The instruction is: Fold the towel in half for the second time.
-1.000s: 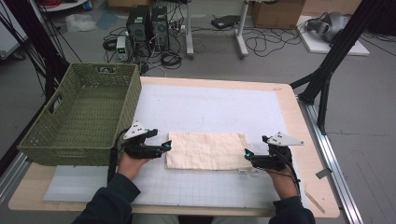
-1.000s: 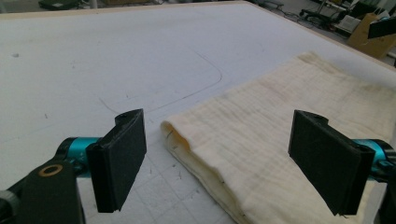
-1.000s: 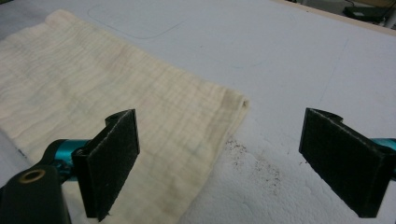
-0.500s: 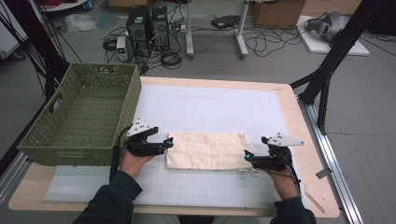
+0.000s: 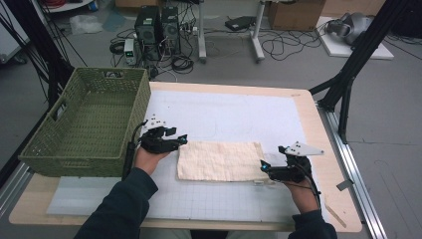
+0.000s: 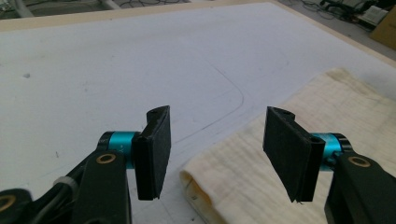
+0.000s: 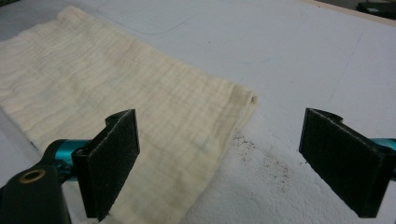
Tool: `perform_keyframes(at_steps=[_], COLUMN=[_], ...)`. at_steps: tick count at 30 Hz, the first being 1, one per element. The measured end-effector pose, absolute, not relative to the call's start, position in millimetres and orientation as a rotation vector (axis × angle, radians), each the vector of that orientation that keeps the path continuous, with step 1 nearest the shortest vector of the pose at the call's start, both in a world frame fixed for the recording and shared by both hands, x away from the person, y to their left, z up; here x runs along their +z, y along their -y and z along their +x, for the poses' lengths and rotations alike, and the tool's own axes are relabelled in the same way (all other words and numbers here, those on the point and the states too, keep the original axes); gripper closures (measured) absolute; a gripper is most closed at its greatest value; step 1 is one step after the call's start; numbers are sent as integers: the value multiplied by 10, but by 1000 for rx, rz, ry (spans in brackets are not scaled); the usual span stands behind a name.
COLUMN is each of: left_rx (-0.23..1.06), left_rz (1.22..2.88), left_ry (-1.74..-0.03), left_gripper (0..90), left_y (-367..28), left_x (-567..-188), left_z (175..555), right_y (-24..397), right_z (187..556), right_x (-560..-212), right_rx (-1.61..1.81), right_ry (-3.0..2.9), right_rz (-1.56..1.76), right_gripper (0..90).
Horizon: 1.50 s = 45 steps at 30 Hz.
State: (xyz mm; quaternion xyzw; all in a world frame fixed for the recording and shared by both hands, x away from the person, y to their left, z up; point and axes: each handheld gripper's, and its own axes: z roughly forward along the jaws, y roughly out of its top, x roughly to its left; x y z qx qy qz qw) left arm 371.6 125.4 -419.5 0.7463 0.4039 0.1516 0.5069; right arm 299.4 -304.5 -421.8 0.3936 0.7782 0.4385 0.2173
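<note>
Since a second ago our left gripper [image 5: 182, 139] has shifted toward the far corner of the folded cream cloth [image 5: 219, 160], jaws narrowing, nothing gripped; our right gripper [image 5: 263, 167] gapes empty at the mat's [image 5: 239, 112] near-right.

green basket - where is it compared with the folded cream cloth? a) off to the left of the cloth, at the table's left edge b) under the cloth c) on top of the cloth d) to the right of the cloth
a: in the high view the green basket stands at the table's left edge, apart from the cream cloth, which lies flat on the white mat between the two grippers.
</note>
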Motion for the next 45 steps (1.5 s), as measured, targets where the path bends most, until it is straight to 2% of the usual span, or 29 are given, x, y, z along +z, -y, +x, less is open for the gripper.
perform_keyframes(at_steps=[13, 19, 25, 29, 34, 45], left_rx=[357, 373, 379, 323, 315, 291], left_rz=[2004, 2101, 2118, 2084, 2061, 1980], left_ry=[-1009, -960, -921, -948, -951, -970], left_gripper=[453, 653, 832, 846, 845, 843], left_y=[-1096, -1046, -1002, -1058, -1089, -1154], left_x=[-4399, -4447, -4440, -4446, -4419, -4372], left_z=[3900, 3878, 3843, 3868, 3863, 3868], right_y=[3043, 3047, 3052, 3053, 3056, 3044], right_z=[2989, 2981, 2979, 3000, 3087, 3533], right_x=[-4218, -4211, -4209, -4205, -4179, -4085], right_rx=[1213, 1217, 1215, 1229, 1246, 1173], right_ry=[-2156, -2153, -2157, -2155, -2187, -2253], right_rz=[1091, 1087, 1093, 1102, 1127, 1184], right_gripper=[115, 115, 115, 115, 115, 125])
